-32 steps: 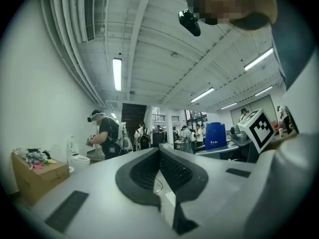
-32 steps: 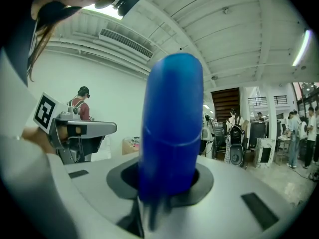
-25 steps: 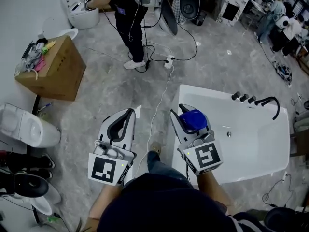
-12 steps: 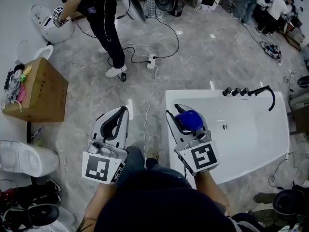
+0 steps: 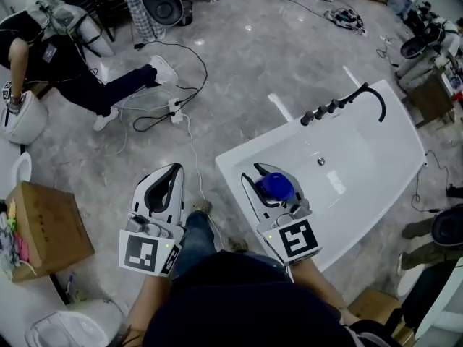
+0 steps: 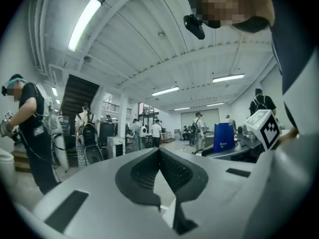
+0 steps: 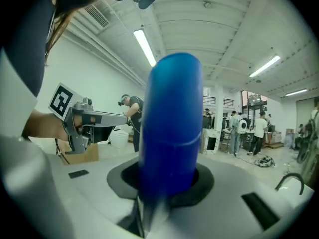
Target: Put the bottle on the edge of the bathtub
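Grey stone-look floor surrounds a white bathtub with a dark tap on its far side. The blue bottle hangs above the tub's near corner, over the basin and not yet on the rim.

The right tongs are closed partway around the bottle's body, pads pressing its sides. In the right gripper view the bottle stands up out of the jaws with its rounded top free. The left tongs hover over the floor beside the tub, jaws together with nothing between them.

The bottle looks like smooth, hard plastic, so it is probably stiff, fairly light and a little slippery; how full it is cannot be told. A squeeze across the round body, as now, seems the sound hold. It is tall with a domed top, so only its base can rest on the glossy, narrow rim. It should go down flat and upright, or it may tip into the tub.
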